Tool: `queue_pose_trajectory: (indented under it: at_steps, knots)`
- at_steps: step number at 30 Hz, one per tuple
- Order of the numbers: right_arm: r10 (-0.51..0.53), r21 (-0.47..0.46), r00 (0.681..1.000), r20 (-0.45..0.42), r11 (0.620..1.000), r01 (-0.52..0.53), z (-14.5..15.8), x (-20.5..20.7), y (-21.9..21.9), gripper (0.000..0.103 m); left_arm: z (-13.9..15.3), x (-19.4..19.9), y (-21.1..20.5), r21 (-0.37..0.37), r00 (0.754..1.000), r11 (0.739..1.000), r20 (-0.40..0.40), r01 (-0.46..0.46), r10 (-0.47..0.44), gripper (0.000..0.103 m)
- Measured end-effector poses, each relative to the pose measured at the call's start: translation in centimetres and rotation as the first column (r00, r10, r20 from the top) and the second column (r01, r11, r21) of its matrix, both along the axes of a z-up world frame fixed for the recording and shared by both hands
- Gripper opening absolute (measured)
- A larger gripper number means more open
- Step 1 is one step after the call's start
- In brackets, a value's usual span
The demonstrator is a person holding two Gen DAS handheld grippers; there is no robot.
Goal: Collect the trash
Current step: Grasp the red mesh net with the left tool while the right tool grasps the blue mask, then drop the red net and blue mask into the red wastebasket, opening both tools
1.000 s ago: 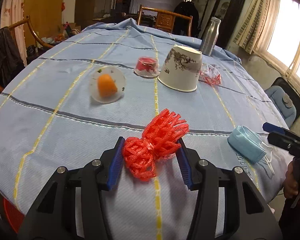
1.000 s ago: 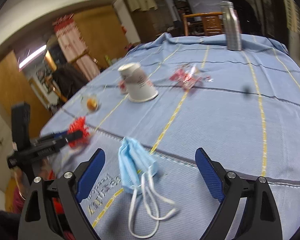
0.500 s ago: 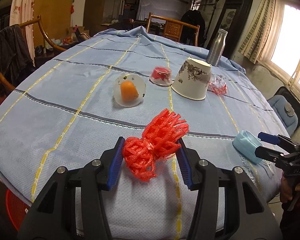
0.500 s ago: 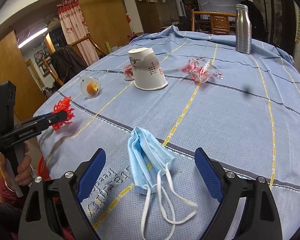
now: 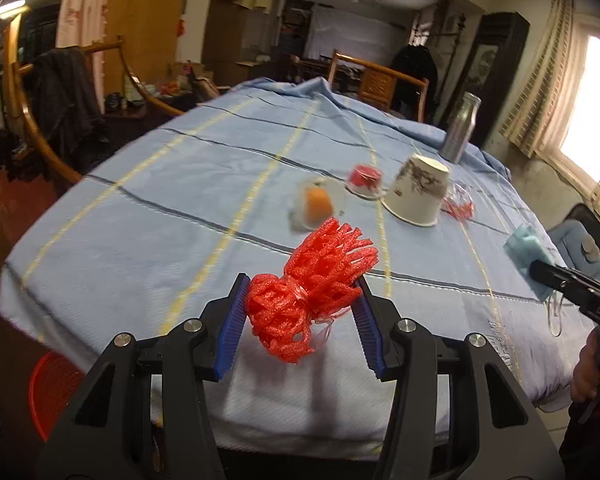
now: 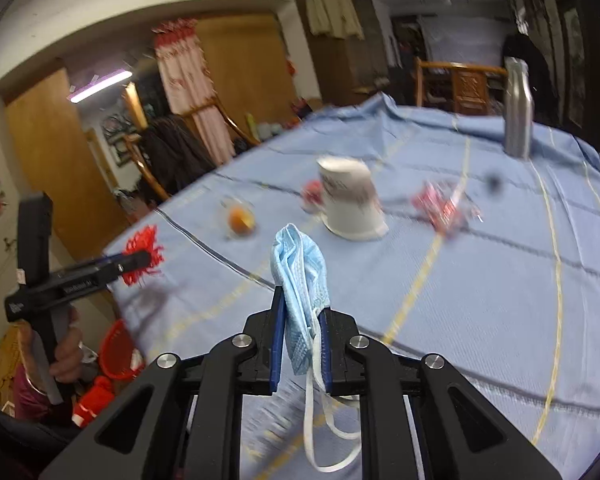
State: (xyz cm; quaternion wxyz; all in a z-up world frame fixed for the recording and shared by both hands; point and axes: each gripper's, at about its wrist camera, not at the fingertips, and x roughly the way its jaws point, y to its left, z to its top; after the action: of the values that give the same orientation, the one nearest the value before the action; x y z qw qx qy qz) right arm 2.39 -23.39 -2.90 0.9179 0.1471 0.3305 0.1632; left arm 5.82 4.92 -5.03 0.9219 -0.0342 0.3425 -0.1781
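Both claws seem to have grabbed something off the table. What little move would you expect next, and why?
Probably a swing toward the red basket on the floor beside the table. The left claw is shut on the red foam net, the right claw on the blue face mask, and both pieces hang clear of the tablecloth, ready to drop.
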Motion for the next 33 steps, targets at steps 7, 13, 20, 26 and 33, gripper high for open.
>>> queue_pose_trajectory:
  at_steps: [7, 13, 20, 26, 33]
  knots:
    - [0.087, 0.065, 0.995, 0.043, 0.994, -0.09, 1.8, 0.3, 2.6, 0.016, 1.0, -2.9, 6.9, -0.006, 0.986, 0.986, 0.019, -0.168, 0.168, 0.05]
    - [0.152, 0.077, 0.988, 0.034, 0.985, -0.154, 2.6, 0.6, 5.6, 0.016, -0.5, -4.5, 14.4, -0.015, 0.94, 0.94, -0.019, -0.34, 0.339, 0.05]
    - [0.218, 0.057, 0.976, 0.012, 0.974, -0.218, 3.5, 1.2, 9.7, 0.016, -3.7, -4.5, 20.2, -0.003, 0.877, 0.88, -0.091, -0.474, 0.472, 0.05]
    - [0.285, 0.035, 0.958, -0.016, 0.958, -0.284, 3.7, 2.0, 13.5, 0.016, -5.8, -4.3, 23.0, 0.016, 0.837, 0.847, -0.139, -0.532, 0.529, 0.069]
    - [0.369, 0.018, 0.929, -0.043, 0.93, -0.368, 3.9, 3.0, 18.2, 0.018, -6.7, -5.0, 26.6, -0.021, 0.78, 0.788, -0.162, -0.615, 0.605, 0.088]
